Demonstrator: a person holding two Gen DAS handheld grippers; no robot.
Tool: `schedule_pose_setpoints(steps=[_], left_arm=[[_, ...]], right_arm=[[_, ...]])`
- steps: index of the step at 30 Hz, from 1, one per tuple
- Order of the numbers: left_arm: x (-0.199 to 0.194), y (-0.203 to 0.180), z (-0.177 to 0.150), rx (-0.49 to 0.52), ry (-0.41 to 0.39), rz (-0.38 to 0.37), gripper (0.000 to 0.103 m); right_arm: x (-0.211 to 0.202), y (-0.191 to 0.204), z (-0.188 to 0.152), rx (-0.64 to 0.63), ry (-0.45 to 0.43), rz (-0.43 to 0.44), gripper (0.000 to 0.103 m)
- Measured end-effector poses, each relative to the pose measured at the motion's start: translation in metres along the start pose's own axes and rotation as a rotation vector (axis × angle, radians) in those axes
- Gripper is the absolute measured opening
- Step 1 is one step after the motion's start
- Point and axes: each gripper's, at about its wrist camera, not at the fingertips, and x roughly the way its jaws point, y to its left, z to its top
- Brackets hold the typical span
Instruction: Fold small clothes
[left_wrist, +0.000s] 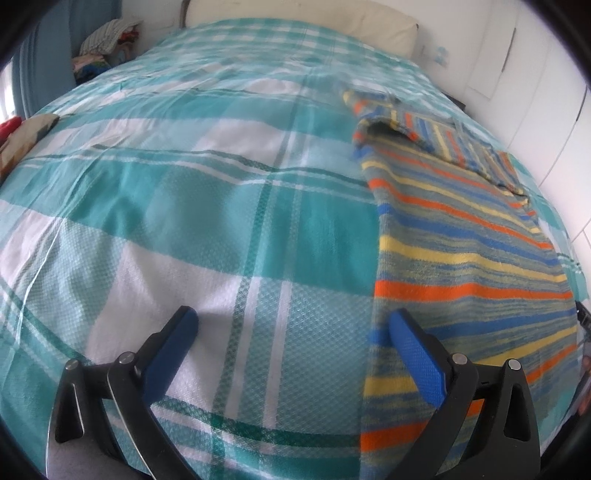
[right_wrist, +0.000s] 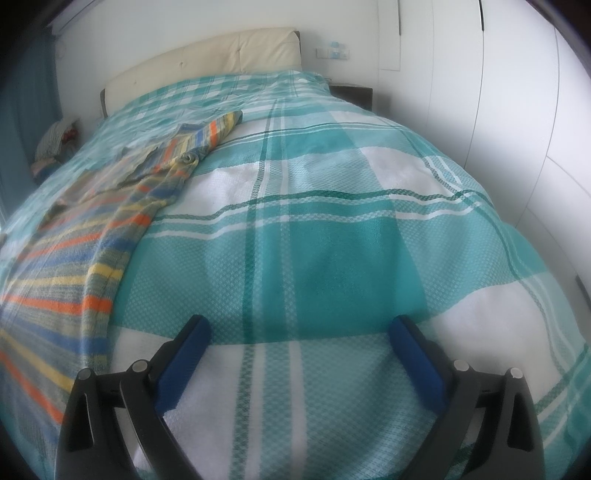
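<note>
Left wrist cam first: I'm looking down at a bed covered by a woven bedspread (left_wrist: 207, 206) in teal and white plaid, with a fine waffle-like texture up close. One striped knit garment (left_wrist: 469, 258) lies flat on the right side of it, fuzzy-looking, in bands of orange, yellow, blue and a grey-green mix. Its far end has a part folded over with the stripes running the other way. My left gripper (left_wrist: 293, 325) has its jaws wide apart with nothing between them. The two fingers are black with blue textured pads; the right-hand pad (left_wrist: 417, 354) sits over the near edge of the garment, but I can't tell if it touches. A cream padded headboard (left_wrist: 314, 18) runs across the top, and a pile of mixed clothes (left_wrist: 107, 40) sits off the far left corner. No writing I can read anywhere.

Right wrist cam: same bedspread (right_wrist: 332, 240), and here the garment (right_wrist: 110, 229) is over on the left, well apart from my right gripper (right_wrist: 299, 330). A sleeve-like strip reaches up toward the headboard (right_wrist: 207, 55), with a rolled bit at the fold. These jaws are spread wide too, empty, over plain bedspread. Smooth white cabinet doors (right_wrist: 498, 92) line the right wall, and a small white panel (right_wrist: 332, 51) with blue marks hangs beside the headboard, too blurry to read.
</note>
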Motion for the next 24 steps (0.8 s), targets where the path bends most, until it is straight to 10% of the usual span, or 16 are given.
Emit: schedule_pose_setpoints(steps=[13, 18, 24], left_arm=[[0.001, 0.000, 0.000, 0.001, 0.010, 0.014, 0.102], [-0.016, 0.010, -0.002, -0.038, 0.058, -0.097, 0.102], [-0.048, -0.014, -0.033, 0.041, 0.107, -0.303, 0.098]], right_arm=[[0.003, 0.001, 0.002, -0.002, 0.003, -0.001, 0.098], [-0.007, -0.002, 0.008, 0.003, 0.062, 0.044, 0.096], [-0.081, 0.019, -0.006, 0.026, 0.189, 0.405, 0.089]])
